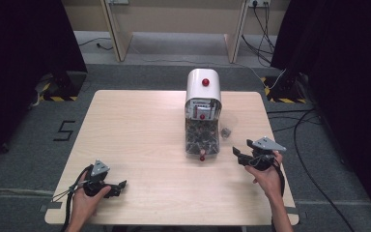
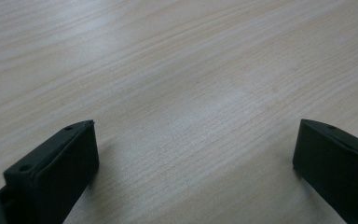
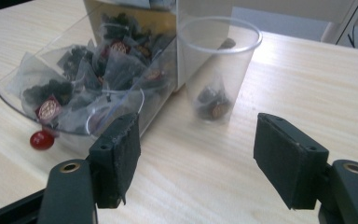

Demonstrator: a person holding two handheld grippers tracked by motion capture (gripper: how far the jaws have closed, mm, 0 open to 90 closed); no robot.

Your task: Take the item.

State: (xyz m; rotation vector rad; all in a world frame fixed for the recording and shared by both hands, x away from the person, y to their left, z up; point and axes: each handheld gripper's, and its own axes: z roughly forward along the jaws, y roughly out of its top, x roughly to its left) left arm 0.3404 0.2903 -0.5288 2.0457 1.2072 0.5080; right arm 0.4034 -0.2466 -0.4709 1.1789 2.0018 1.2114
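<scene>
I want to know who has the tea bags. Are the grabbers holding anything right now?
No, nothing is held. The right gripper is open, short of the clear cup with a tea bag inside. The left gripper is open over bare table.

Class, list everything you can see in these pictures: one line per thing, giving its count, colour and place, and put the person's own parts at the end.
table: one, pale wood, middle of the room.
dispenser: one, white body with a red knob on top, far middle of the table.
drawer: one, clear, pulled out at the dispenser's front, with a red knob at its end.
tea bags: many, dark with red labels, in the drawer.
cup: one, clear plastic, upright on the table beside the dispenser, one tea bag inside.
cables: several, black, on the floor beyond the table.
left claw: one, black, near left of the table, jaws open over bare wood.
right claw: one, black, near right, jaws open, pointing toward the cup.
</scene>
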